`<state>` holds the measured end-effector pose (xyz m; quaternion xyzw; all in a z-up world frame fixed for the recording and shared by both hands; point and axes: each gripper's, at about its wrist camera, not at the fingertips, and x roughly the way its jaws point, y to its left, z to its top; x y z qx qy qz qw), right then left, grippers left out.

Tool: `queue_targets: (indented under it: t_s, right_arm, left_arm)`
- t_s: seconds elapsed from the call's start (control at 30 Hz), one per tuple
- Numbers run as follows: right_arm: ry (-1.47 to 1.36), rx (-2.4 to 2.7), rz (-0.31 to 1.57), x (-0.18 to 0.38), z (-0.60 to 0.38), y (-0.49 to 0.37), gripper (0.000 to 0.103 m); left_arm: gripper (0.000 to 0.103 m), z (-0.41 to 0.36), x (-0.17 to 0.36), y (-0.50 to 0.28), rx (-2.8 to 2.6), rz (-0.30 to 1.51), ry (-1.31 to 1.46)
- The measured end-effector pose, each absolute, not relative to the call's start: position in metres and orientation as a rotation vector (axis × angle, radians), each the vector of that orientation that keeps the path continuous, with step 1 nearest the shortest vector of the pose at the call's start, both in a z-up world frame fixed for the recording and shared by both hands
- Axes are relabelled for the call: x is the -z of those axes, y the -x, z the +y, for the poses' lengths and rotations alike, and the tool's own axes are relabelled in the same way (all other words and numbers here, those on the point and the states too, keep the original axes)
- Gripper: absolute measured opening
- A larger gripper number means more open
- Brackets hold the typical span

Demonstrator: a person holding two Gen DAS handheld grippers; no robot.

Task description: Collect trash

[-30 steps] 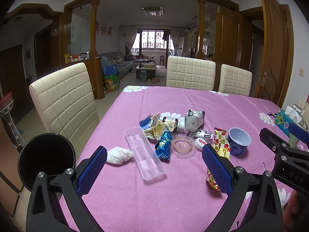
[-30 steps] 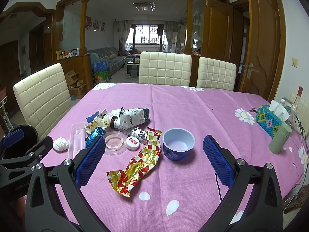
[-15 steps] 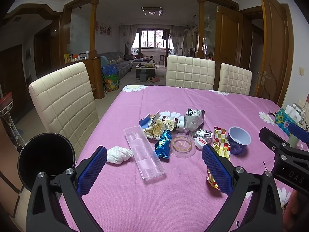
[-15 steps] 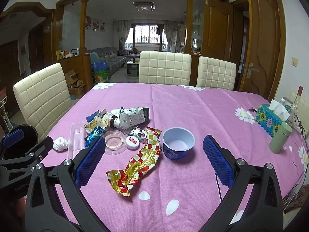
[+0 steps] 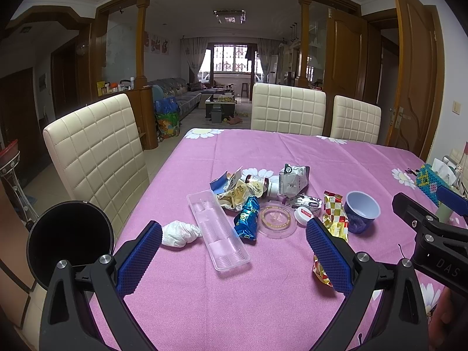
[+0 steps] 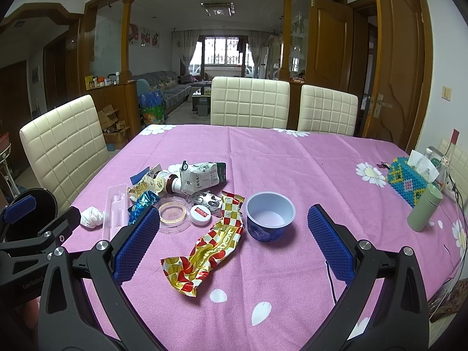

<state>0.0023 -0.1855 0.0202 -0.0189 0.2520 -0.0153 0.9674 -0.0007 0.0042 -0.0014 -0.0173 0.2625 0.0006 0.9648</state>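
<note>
Now both grippers, left (image 5: 234, 256) and right (image 6: 234, 241), hover wide apart and empty above the table (image 6: 292, 161); trash (image 6: 178, 187) lies ahead, bin (image 5: 68, 241) at the left edge.

The table (image 6: 292, 158) has a pile of trash on its left part. In the pile, the long tray (image 5: 218, 229) lies left, with the tissue ball (image 5: 178, 234) at its left side. The round lid (image 6: 172, 215) and small cap (image 6: 200, 215) sit side by side. The candy wrapper (image 6: 210, 248) lies nearer. The cup (image 6: 269, 215) stands right of it. The tissue box (image 6: 408, 180) and bottle (image 6: 424, 209) stand far right. The bin (image 5: 68, 239) is left of the table, beside a chair (image 5: 96, 155).
</note>
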Motion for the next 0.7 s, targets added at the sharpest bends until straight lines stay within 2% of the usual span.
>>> queue_targets:
  t_s: [0.7]
  right_arm:
    - [0.038, 0.031, 0.511, -0.0156, -0.1862, -0.0033, 0.100]
  left_arm:
    - [0.096, 0.0042, 0.0018, 0.0003, -0.001, 0.532, 0.034]
